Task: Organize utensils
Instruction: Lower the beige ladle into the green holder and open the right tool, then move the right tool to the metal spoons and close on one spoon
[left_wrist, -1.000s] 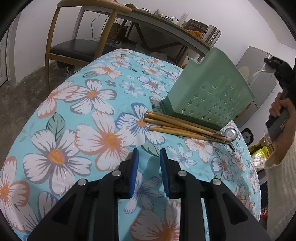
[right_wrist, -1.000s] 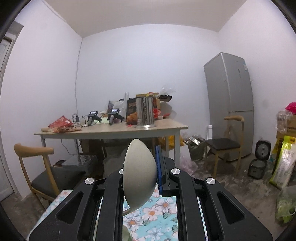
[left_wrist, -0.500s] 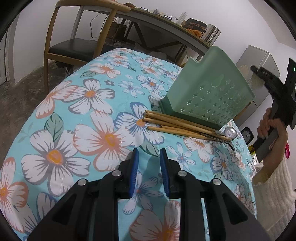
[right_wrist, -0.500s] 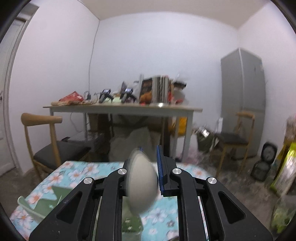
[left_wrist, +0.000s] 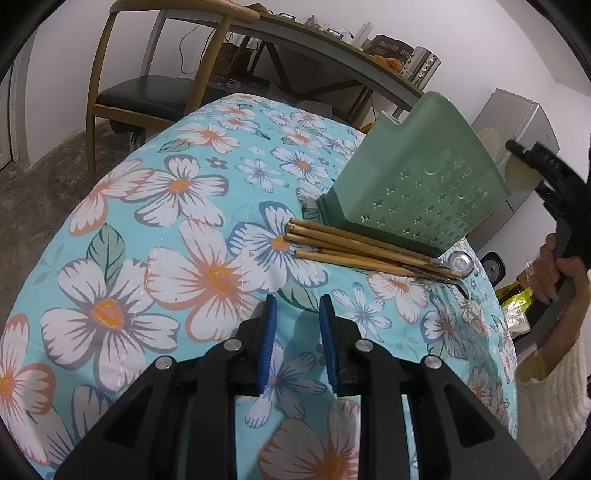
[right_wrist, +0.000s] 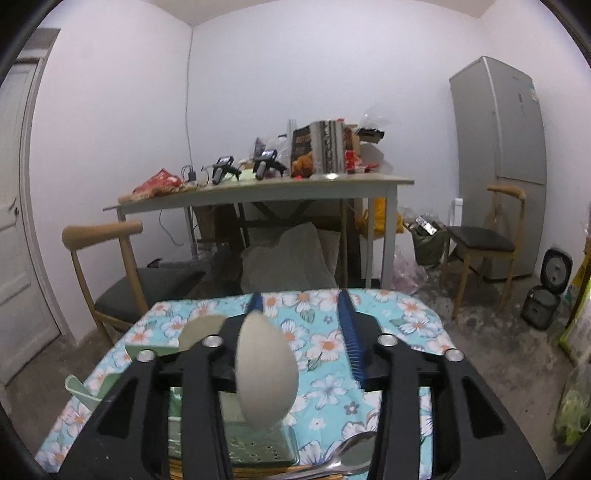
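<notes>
A green perforated utensil holder (left_wrist: 417, 184) stands on the flowered tablecloth (left_wrist: 166, 229). Several wooden chopsticks (left_wrist: 354, 247) and a metal spoon (left_wrist: 458, 264) lie beside its base. My left gripper (left_wrist: 295, 314) is open and empty, low over the cloth in front of the chopsticks. My right gripper (right_wrist: 301, 325) is open above the holder (right_wrist: 255, 435). A pale beige spoon (right_wrist: 266, 373) hangs between its fingers, bowl up, over the holder; another pale spoon bowl (right_wrist: 201, 328) stands in it. The right gripper also shows at the right of the left wrist view (left_wrist: 543, 162).
A wooden chair (left_wrist: 147, 85) stands beyond the table's far left edge. A cluttered desk (right_wrist: 258, 188), a second chair (right_wrist: 484, 236), a grey fridge (right_wrist: 498, 147) and a rice cooker (right_wrist: 543, 299) are in the room behind. A metal spoon (right_wrist: 351, 458) lies by the holder.
My right gripper has tilted down over the holder and its jaws have opened wide around the pale spoon. My left gripper has stayed still.
</notes>
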